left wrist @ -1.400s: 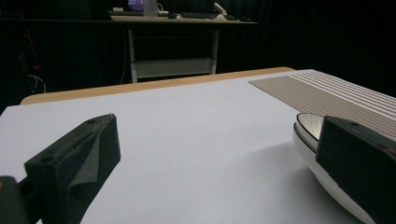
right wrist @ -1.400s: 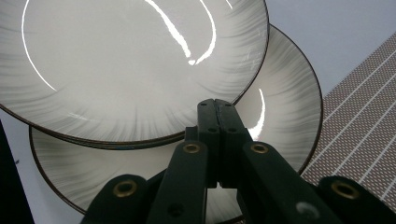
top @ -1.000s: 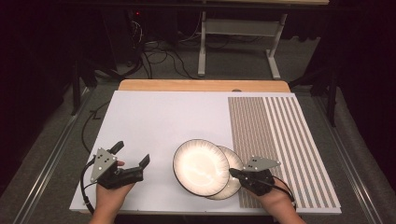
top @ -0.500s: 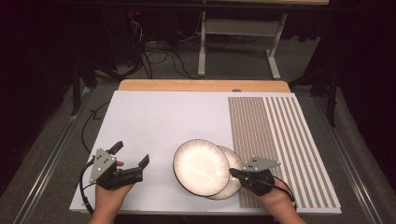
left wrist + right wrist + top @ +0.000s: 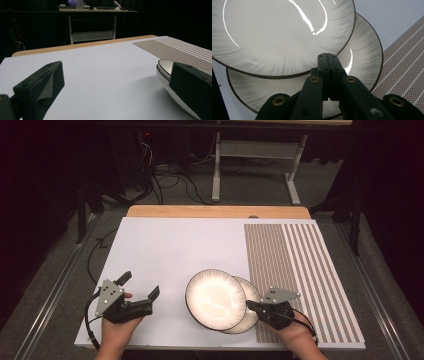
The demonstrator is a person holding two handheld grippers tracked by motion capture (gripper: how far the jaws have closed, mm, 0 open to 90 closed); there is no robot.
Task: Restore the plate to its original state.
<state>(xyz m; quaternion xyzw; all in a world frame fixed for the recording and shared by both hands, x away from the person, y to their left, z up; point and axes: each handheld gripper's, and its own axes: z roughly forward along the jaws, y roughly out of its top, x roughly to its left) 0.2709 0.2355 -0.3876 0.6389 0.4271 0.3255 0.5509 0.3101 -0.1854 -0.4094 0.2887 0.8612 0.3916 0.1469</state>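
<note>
Surface: a white board (image 5: 165, 255) covered the tabletop, with a wooden strip (image 5: 215, 211) showing along its far edge and a patch of brown and white stripes (image 5: 300, 270) filling its right part.
Room: dark all round; a grey floor lay beyond the far edge, with loose cables (image 5: 165, 185) and the pale legs of another desk (image 5: 255, 165) on it.
Plates: two round, pale plates with dark rims sat near the near edge, right of the middle. The upper plate (image 5: 216, 299) overlapped the lower plate (image 5: 250, 312) and lay shifted toward the left, its left side lifted off the board as seen in the left gripper view.
Direction and axis: being round, the plates had no long axis of their own; the pair together ran from left-far to right-near, faces up.
Right gripper: the right gripper (image 5: 251, 306) lay at the near edge by the striped patch, pointing left at the plates; in the right gripper view its jaws were pressed together above the lower plate, just at the upper plate's rim, and whether they touched a plate I could not tell.
Left gripper: the left gripper (image 5: 139, 285) rested near the near left corner, jaws spread wide with nothing between them, well apart from the plates.
</note>
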